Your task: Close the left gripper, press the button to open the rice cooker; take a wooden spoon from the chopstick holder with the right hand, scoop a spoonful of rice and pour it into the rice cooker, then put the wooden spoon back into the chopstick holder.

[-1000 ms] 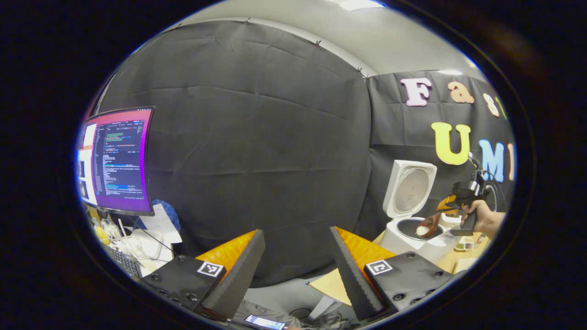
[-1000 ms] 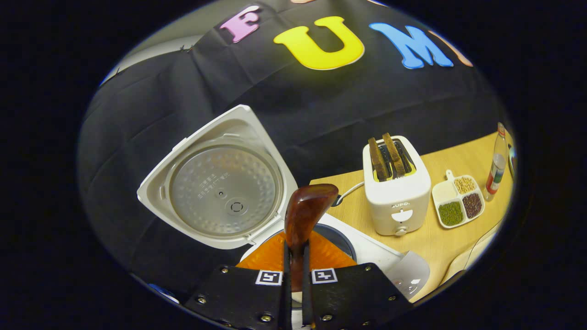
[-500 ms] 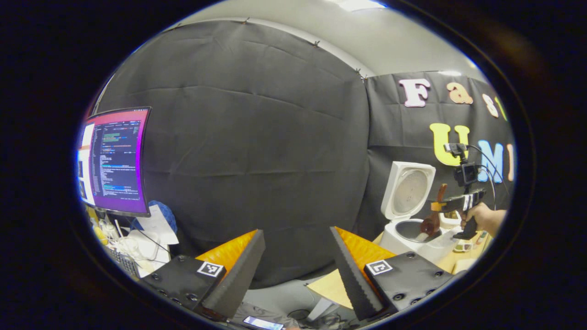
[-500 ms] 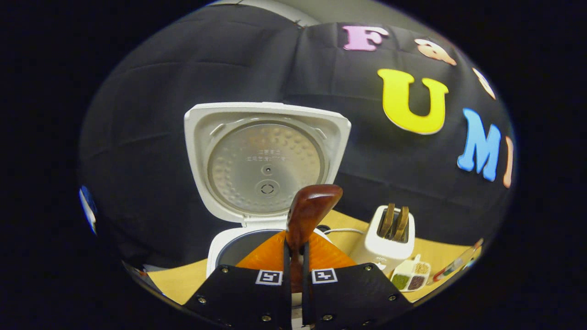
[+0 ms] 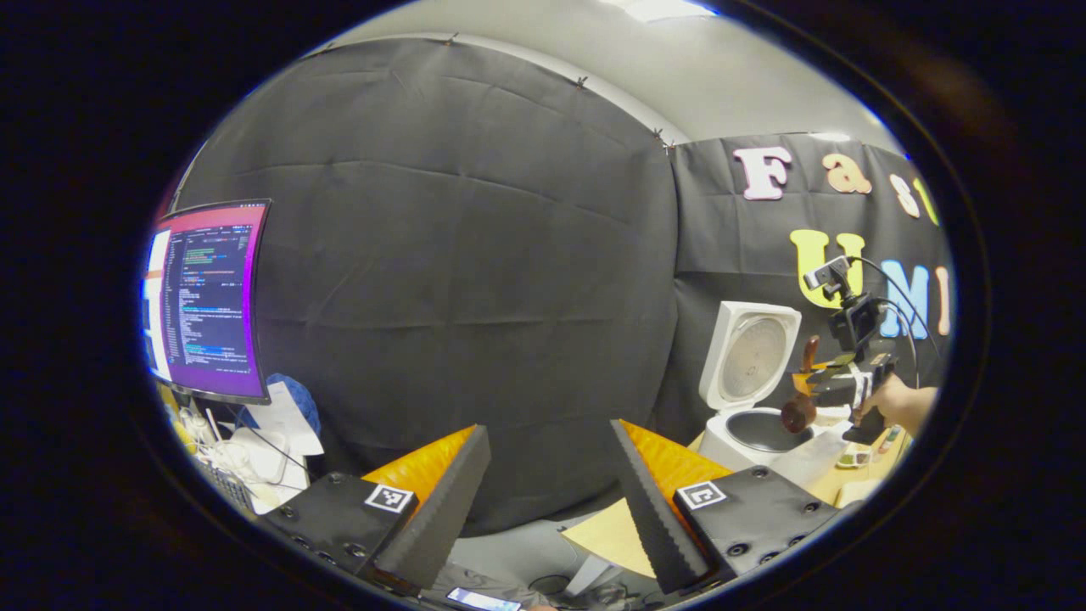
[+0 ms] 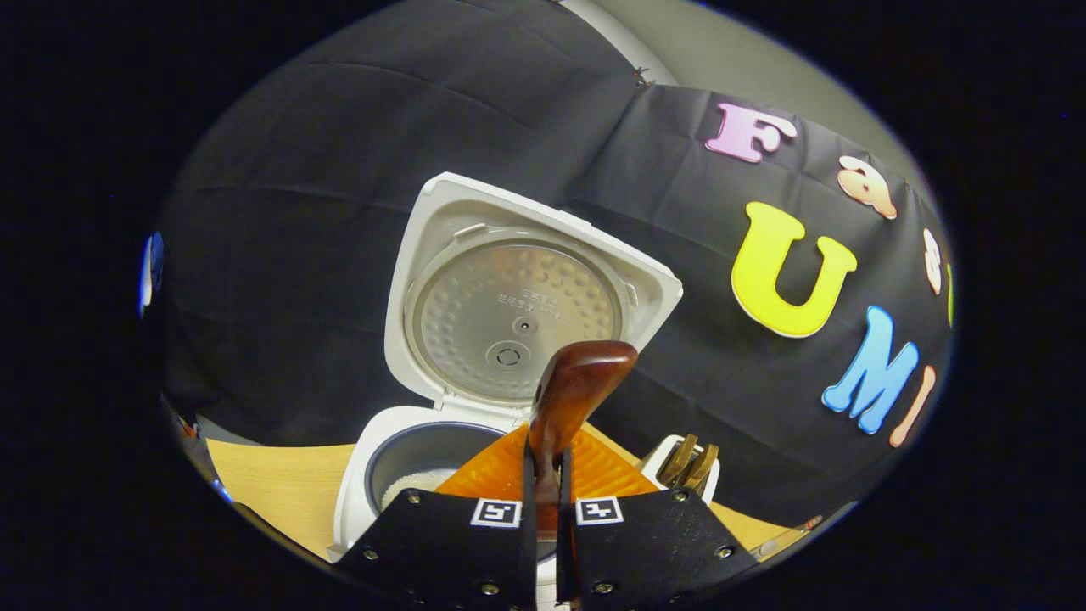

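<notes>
The white rice cooker (image 6: 365, 475) stands with its lid (image 6: 517, 297) swung up, and white rice lies in the inner pot (image 6: 416, 484). My right gripper (image 6: 544, 475) is shut on the handle of the dark wooden spoon (image 6: 581, 382), held above the pot's right side. In the left gripper view the cooker (image 5: 747, 428) sits far to the right. There a hand (image 5: 904, 403) holds the right gripper (image 5: 836, 386), with the spoon (image 5: 799, 412) tipped over the pot. My left gripper (image 5: 549, 428) is open and holds nothing, well away from the cooker.
A white toaster (image 6: 683, 462) with two slices stands right of the cooker on the wooden table (image 6: 271, 475). A lit monitor (image 5: 208, 301) and a cluttered desk (image 5: 254, 450) are off to the left. The table's near corner (image 5: 602, 535) lies under my left gripper.
The right gripper rolled and rose over the cooker, tipping the spoon. The rice that lay in the spoon a second ago is gone from it. The left gripper barely moved.
</notes>
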Tool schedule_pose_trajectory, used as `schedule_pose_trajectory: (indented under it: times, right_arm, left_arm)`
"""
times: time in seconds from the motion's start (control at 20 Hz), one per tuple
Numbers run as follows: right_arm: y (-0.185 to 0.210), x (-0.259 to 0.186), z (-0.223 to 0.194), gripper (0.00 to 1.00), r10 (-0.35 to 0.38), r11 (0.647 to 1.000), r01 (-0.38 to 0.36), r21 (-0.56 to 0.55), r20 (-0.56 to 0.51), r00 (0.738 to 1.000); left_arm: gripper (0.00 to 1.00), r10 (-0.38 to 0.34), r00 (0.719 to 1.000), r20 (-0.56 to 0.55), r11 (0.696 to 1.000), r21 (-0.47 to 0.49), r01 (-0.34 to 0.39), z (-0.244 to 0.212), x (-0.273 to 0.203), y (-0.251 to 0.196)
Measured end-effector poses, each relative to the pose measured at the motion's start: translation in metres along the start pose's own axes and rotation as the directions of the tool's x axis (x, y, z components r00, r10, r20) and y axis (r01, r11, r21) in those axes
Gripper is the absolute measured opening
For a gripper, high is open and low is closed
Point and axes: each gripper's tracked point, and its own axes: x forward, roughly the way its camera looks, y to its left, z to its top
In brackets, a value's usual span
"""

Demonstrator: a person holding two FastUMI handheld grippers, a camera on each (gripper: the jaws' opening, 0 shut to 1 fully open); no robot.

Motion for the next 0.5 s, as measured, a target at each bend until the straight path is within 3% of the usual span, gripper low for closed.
schedule_pose_trajectory:
  times: [0.2,0.5]
  right_arm:
    - [-0.009,-0.004,0.005,0.09,0.048,0.967,-0.042,0.251,-0.018,0.999]
    - [-0.034,-0.024,0.014,0.09,0.095,0.819,-0.086,0.567,0.014,0.995]
  left_arm:
    - [0.96,-0.013,1.0,0.014,1.0,-0.006,0.013,0.005,0.002,-0.006]
    - [0.95,-0.045,0.998,0.047,0.999,-0.009,0.045,0.02,0.01,-0.032]
